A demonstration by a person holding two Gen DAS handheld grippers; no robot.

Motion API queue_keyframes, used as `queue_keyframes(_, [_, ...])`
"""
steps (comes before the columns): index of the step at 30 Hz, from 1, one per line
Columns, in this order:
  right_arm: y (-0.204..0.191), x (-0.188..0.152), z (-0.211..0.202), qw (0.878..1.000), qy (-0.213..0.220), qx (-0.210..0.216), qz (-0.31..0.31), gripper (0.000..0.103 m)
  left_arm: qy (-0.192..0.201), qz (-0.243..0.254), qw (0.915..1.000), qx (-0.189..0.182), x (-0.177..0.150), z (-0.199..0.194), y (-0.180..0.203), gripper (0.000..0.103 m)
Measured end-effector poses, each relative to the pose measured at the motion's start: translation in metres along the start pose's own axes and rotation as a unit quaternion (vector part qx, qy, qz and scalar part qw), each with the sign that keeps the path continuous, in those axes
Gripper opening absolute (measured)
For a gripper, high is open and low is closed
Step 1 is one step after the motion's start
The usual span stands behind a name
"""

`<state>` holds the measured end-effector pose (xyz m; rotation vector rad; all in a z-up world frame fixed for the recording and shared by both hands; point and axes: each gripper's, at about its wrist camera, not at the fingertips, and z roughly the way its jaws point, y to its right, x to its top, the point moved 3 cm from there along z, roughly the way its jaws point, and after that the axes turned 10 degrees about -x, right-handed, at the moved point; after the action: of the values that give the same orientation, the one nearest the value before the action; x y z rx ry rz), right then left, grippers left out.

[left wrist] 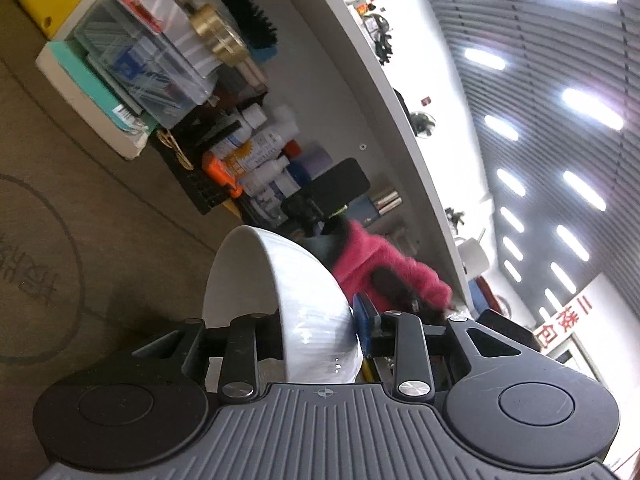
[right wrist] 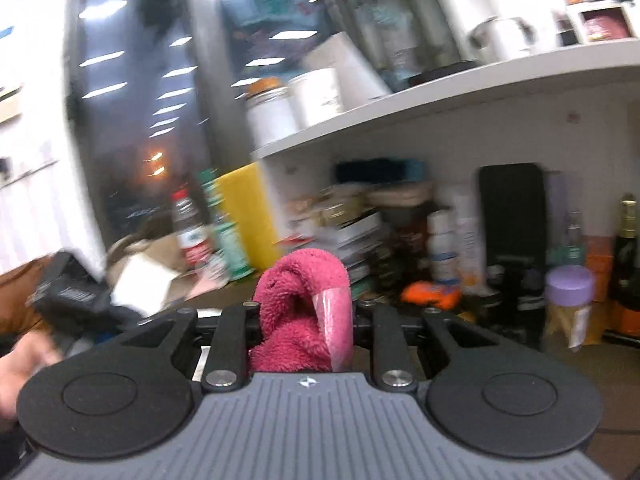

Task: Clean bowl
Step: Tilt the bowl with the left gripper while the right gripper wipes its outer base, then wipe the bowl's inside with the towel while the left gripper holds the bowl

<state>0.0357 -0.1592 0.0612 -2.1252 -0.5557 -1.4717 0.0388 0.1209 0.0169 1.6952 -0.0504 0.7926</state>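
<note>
My left gripper [left wrist: 320,332] is shut on the wall of a white ribbed bowl [left wrist: 304,300]. The bowl is tipped on its side, its mouth facing left in the left wrist view. A blue pad [left wrist: 365,320] presses on the bowl's outside, and the other finger is hidden inside it. Just behind the bowl is a fluffy pink cloth [left wrist: 372,264]. In the right wrist view my right gripper [right wrist: 304,320] is shut on that pink cloth [right wrist: 296,304], which bulges up between the fingers. The bowl does not show in this view.
A brown cardboard surface [left wrist: 100,208] lies under the bowl. At its back, under a white shelf [right wrist: 460,92], stand bottles [left wrist: 260,160], stacked boxes [left wrist: 140,60] and a black phone on a stand [right wrist: 514,216]. A purple-lidded jar [right wrist: 570,292] and dark bottle [right wrist: 626,248] stand at right. A hand [right wrist: 20,364] shows at lower left.
</note>
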Motion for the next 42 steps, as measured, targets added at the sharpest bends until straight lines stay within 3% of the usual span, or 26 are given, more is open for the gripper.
queue_keyframes(4, [-0.018, -0.025, -0.015, 0.997, -0.042, 0.065, -0.021, 0.024, -0.017, 0.012, 0.9998, 0.005, -0.004, 0.007, 0.006, 0.034])
queue_keyframes(7, [-0.028, -0.04, -0.033, 0.994, -0.058, 0.076, -0.047, 0.024, -0.04, 0.03, 0.9986, 0.017, -0.01, 0.02, 0.014, 0.041])
queue_keyframes(12, [-0.038, -0.061, -0.051, 0.988, -0.087, 0.083, -0.096, 0.024, -0.092, 0.071, 0.9923, 0.042, -0.029, 0.055, 0.026, 0.037])
queue_keyframes(16, [-0.037, -0.072, -0.063, 0.983, -0.1, 0.093, -0.126, 0.024, -0.105, 0.084, 0.9896, 0.051, -0.034, 0.069, 0.029, 0.036])
queue_keyframes(19, [-0.019, -0.067, -0.076, 0.988, -0.086, 0.072, -0.102, 0.024, -0.122, 0.115, 0.983, 0.076, -0.04, 0.076, 0.037, 0.036])
queue_keyframes(24, [0.02, -0.054, -0.085, 0.998, -0.058, 0.005, -0.036, 0.024, -0.165, 0.185, 0.961, 0.121, -0.061, 0.081, 0.052, 0.037])
queue_keyframes(26, [0.02, -0.049, -0.089, 0.999, -0.038, -0.003, -0.037, 0.024, -0.202, 0.241, 0.9365, 0.156, -0.079, 0.085, 0.065, 0.036])
queue_keyframes(27, [0.018, -0.048, -0.09, 0.999, -0.033, -0.006, -0.04, 0.024, -0.212, 0.255, 0.9288, 0.166, -0.085, 0.087, 0.067, 0.039])
queue_keyframes(29, [0.017, -0.043, -0.092, 0.999, -0.021, -0.008, -0.039, 0.024, -0.257, 0.307, 0.8961, 0.192, -0.105, 0.092, 0.075, 0.041])
queue_keyframes(35, [0.027, -0.04, -0.101, 0.999, 0.0, -0.023, 0.025, 0.024, -0.327, 0.408, 0.8163, 0.246, -0.142, 0.112, 0.087, 0.041])
queue_keyframes(38, [0.03, -0.051, -0.1, 0.997, -0.018, -0.036, 0.059, 0.024, -0.328, 0.427, 0.8006, 0.262, -0.146, 0.118, 0.087, 0.041])
queue_keyframes(42, [0.015, -0.06, -0.102, 0.998, -0.037, -0.016, 0.053, 0.024, -0.322, 0.439, 0.7895, 0.283, -0.148, 0.124, 0.086, 0.042])
